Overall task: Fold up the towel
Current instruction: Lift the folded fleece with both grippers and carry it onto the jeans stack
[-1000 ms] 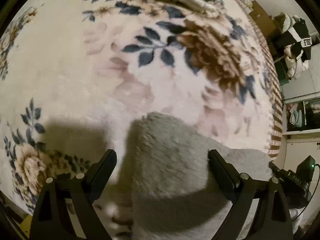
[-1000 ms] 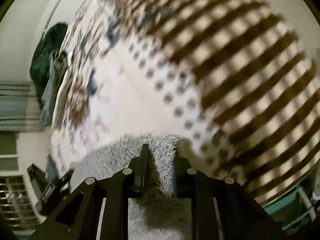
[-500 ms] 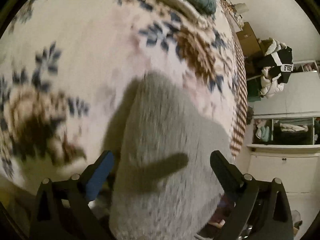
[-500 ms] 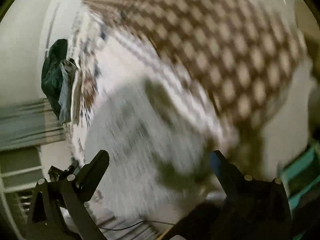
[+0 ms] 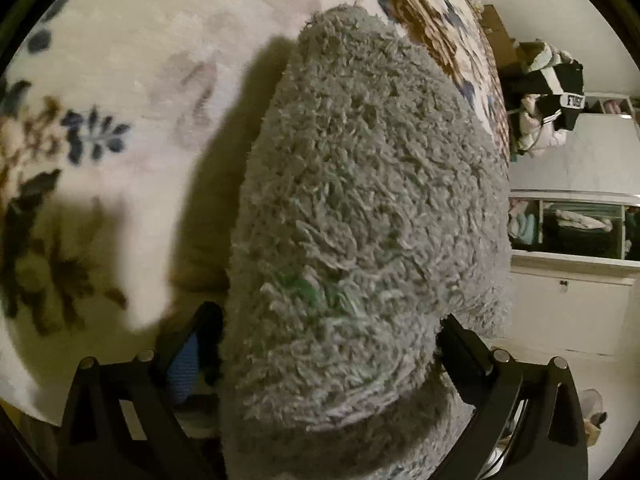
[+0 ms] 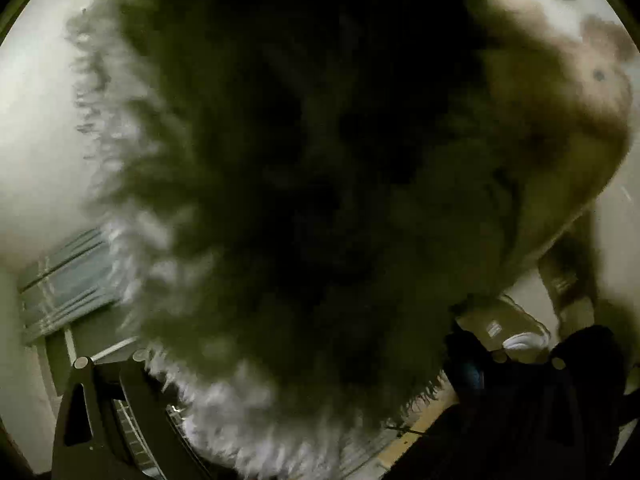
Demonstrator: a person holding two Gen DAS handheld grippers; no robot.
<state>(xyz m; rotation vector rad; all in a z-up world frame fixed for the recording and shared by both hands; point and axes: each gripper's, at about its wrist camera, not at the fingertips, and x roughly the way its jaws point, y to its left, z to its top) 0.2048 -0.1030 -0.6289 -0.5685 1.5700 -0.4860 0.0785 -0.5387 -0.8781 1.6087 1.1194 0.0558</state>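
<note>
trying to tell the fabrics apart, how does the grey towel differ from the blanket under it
The grey towel is plain and shaggy; the blanket is cream with blue and brown flowers and a shorter pile. The towel is bunched up between the left gripper fingers; the blanket lies spread flat. Both are soft textiles.

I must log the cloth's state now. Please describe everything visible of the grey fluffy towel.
The grey fluffy towel is thick, with a long shaggy pile, and a faint green tint shows low on it. It lies bunched in a rounded heap over the cream floral blanket, casting a shadow to its left. It fills the space between the spread fingers of the left gripper. In the right wrist view it is a dark, blurred mass close to the lens.
</note>
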